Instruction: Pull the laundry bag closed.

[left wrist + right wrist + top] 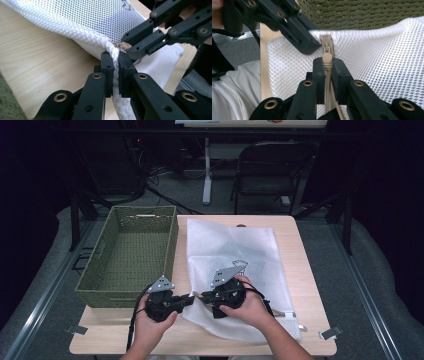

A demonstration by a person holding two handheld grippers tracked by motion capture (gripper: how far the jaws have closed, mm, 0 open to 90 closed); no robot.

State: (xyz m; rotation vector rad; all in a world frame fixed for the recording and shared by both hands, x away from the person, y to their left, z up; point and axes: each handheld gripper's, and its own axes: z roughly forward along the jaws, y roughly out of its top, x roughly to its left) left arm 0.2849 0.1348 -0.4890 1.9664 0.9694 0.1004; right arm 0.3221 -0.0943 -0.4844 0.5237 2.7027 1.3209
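At the near edge of the table (pixel 300 270), the person's two hands come in from below, each holding a gripper. The left gripper (pixel 189 298) sits just left of the bag's near left corner, its jaws pointing right. In the left gripper view (pixel 114 65) its jaws are clenched on the bunched white edge of the mesh bag (pixel 100 22), the fabric pinched between the two pads and trailing down between them. The right gripper (pixel 200 295) is just to its right, over the bag, jaws pointing left, so the two sets of tips nearly meet. In the right gripper view (pixel 327 71) its jaws are closed on the tan zipper pull (pixel 327 58), with the zipper tape running down between them. The slider end lies at the bag's edge, right beside the left gripper's tips (pixel 308 46).

The mesh bag (pixel 235 250) lies flat on the right half of the table, stretching from the near edge to the far edge, white and see-through, with a small dark mark near its middle. Its near left corner is lifted a little where the grippers hold it.

Left of the bag, touching or just beside its left edge, stands a green woven basket (pixel 107 255), rectangular. It overhangs the table's left side and runs to the far end.

Beyond the table, a black folding chair (pixel 272 170) stands on the grey floor.
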